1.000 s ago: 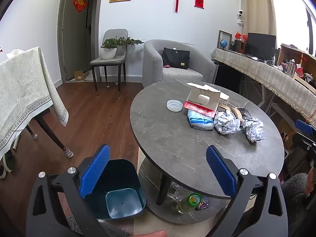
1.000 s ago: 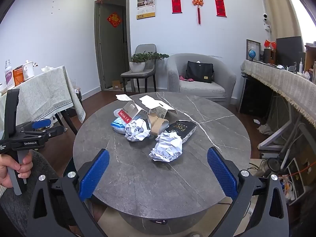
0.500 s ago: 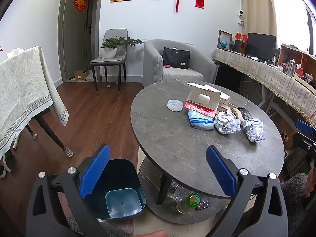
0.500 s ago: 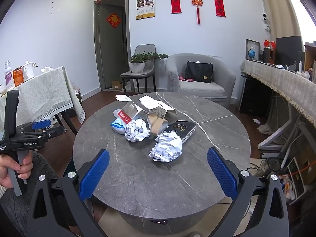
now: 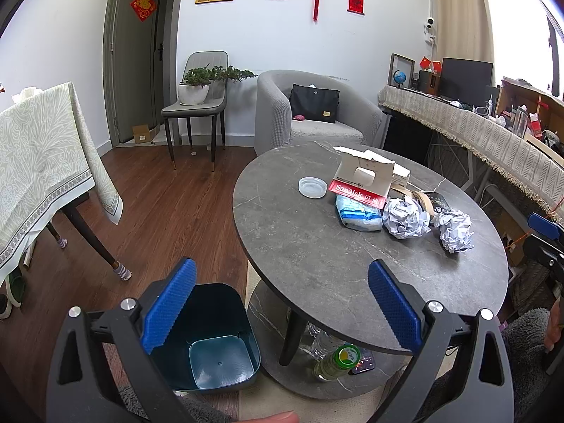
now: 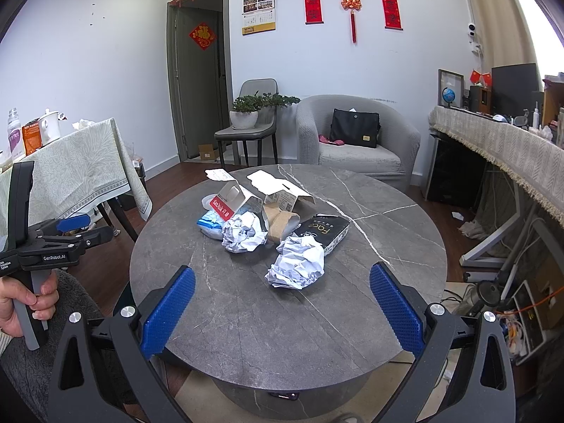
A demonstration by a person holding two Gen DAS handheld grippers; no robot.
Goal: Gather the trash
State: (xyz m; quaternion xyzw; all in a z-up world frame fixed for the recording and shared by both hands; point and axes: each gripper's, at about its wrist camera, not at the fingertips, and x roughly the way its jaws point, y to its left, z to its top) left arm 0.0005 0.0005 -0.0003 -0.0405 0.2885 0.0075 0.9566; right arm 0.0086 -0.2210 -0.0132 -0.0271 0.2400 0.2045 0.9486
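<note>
A pile of trash lies on the round grey table (image 6: pixel 387 246): two crumpled paper balls (image 6: pixel 298 262) (image 6: pixel 243 232), a red-and-white SanDisk box (image 6: pixel 229 204), a blue packet (image 6: pixel 209 224), a black Faco pouch (image 6: pixel 326 229) and a cardboard roll (image 6: pixel 278 220). The same pile shows in the left wrist view, with the balls (image 5: pixel 405 216) (image 5: pixel 454 231). An empty dark blue bin (image 5: pixel 211 345) stands on the floor left of the table. My left gripper (image 5: pixel 282 306) is open and empty above the bin and table edge. My right gripper (image 6: pixel 282 310) is open and empty, short of the near paper ball.
A clear plastic lid (image 5: pixel 312 187) lies on the table. Bottles (image 5: pixel 336 357) sit on the lower shelf. A cloth-covered table (image 5: pixel 38 162) stands left, a grey armchair (image 5: pixel 310 116) and chair with plant (image 5: pixel 197 102) behind, a long desk (image 5: pixel 476 141) right.
</note>
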